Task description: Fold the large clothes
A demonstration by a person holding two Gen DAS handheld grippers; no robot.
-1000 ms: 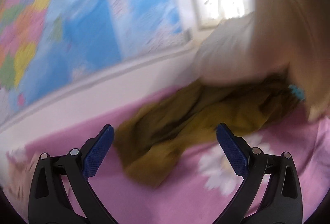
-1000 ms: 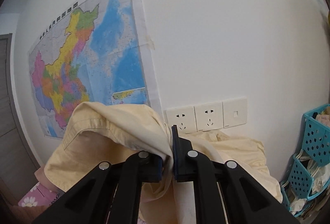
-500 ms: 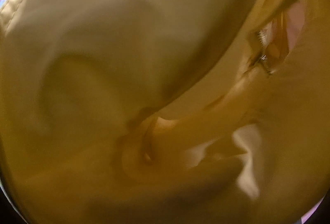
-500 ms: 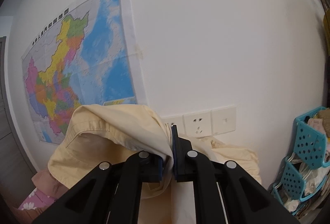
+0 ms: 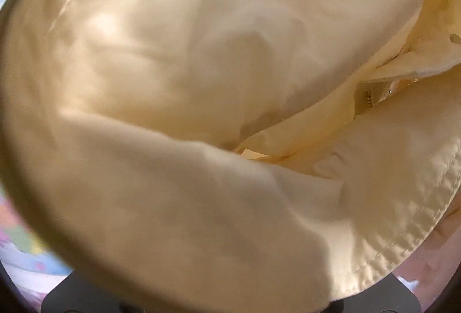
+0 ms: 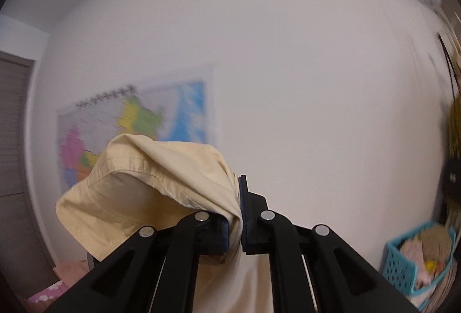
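Observation:
A pale yellow garment [image 6: 149,192] is pinched between the shut jaws of my right gripper [image 6: 234,226], held high in front of the white wall, its stitched hem folding over the left finger. The same garment [image 5: 201,82] fills almost the whole left wrist view, pressed close to the lens with a zipper [image 5: 367,95] showing in a fold. The left gripper's fingers are hidden behind the cloth; only a dark part of its body shows at the bottom edge.
A coloured wall map [image 6: 138,122] hangs behind the garment. A teal basket [image 6: 417,255] with clothes stands at the lower right. A dark door [image 6: 14,125] is at the left. Pink floral bedding [image 6: 49,292] shows low left.
My right gripper has tilted upward with the garment, so the sockets dropped out of view and the map sits lower. The garment still covers the left view, now brighter.

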